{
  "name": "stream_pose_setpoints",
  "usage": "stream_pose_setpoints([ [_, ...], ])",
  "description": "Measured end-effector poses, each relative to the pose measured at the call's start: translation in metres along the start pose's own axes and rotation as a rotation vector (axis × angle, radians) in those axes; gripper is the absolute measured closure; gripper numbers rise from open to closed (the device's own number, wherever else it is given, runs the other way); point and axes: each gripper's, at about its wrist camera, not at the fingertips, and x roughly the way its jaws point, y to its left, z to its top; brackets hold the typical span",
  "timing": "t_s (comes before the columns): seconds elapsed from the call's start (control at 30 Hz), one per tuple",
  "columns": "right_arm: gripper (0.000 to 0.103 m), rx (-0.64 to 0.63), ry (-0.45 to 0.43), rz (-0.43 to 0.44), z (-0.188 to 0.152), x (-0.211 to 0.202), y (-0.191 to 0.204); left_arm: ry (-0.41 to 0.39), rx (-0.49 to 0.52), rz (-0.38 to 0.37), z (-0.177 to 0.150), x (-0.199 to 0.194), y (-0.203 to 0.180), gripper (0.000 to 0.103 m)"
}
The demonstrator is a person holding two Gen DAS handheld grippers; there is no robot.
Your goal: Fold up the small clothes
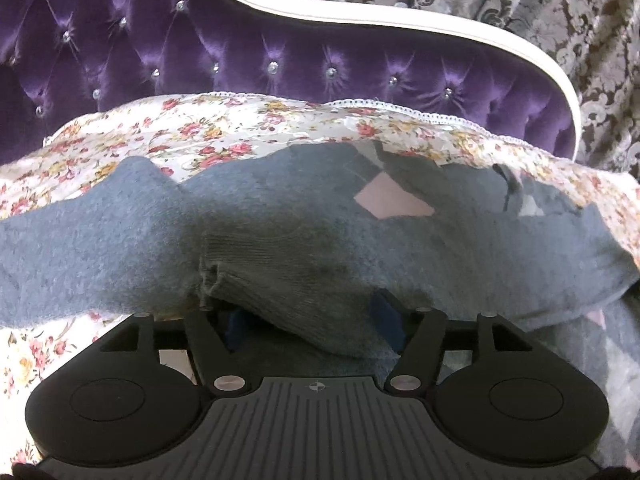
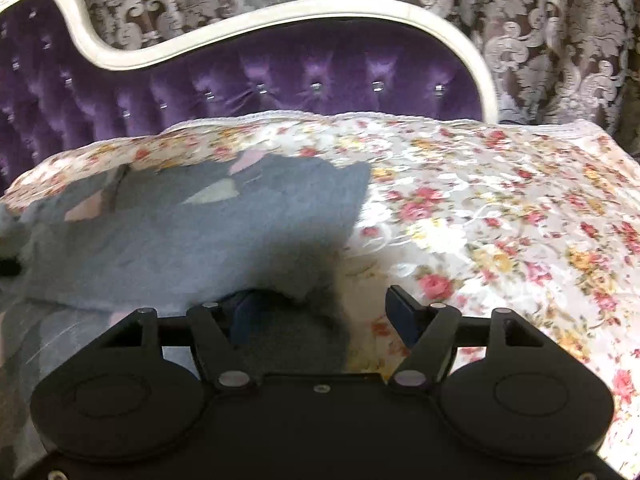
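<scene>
The soft, limp grey knit garment (image 1: 280, 216) was judged best gripped at its ribbed near hem, which was draped between the left gripper (image 1: 310, 328)'s spread fingers, while the right gripper (image 2: 324, 312) was seen wide open with nothing clamped

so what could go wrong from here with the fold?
1. The left gripper has a ribbed cuff of the blue-grey sweater draped over its fingers; the knit could snag or drag the whole garment.
2. The right gripper stands open at the hem, with only one finger under fabric, so closing may miss it or pinch the floral bedspread.
</scene>
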Motion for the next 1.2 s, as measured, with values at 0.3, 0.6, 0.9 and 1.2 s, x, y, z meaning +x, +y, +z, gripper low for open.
stream_pose_setpoints([
  [0.3, 0.029, 0.143, 0.033, -0.106, -0.011, -0.013, -0.045, 0.005, -0.083, -0.040, -0.002, -0.008, 0.017, 0.040],
  [0.6, 0.020, 0.150, -0.061, 0.017, 0.015, -0.023, -0.025, 0.026, -0.148, -0.041, -0.006, -0.021, 0.030, 0.040],
  [0.9, 0.016, 0.078, 0.062, -0.047, 0.007, 0.021, -0.015, 0.041, -0.148, 0.003, -0.019, -0.031, 0.039, 0.032],
  [1.2, 0.011, 0.080, -0.060, -0.019, 0.012, -0.031, -0.004, 0.050, -0.153, -0.027, -0.027, -0.043, 0.047, 0.020],
])
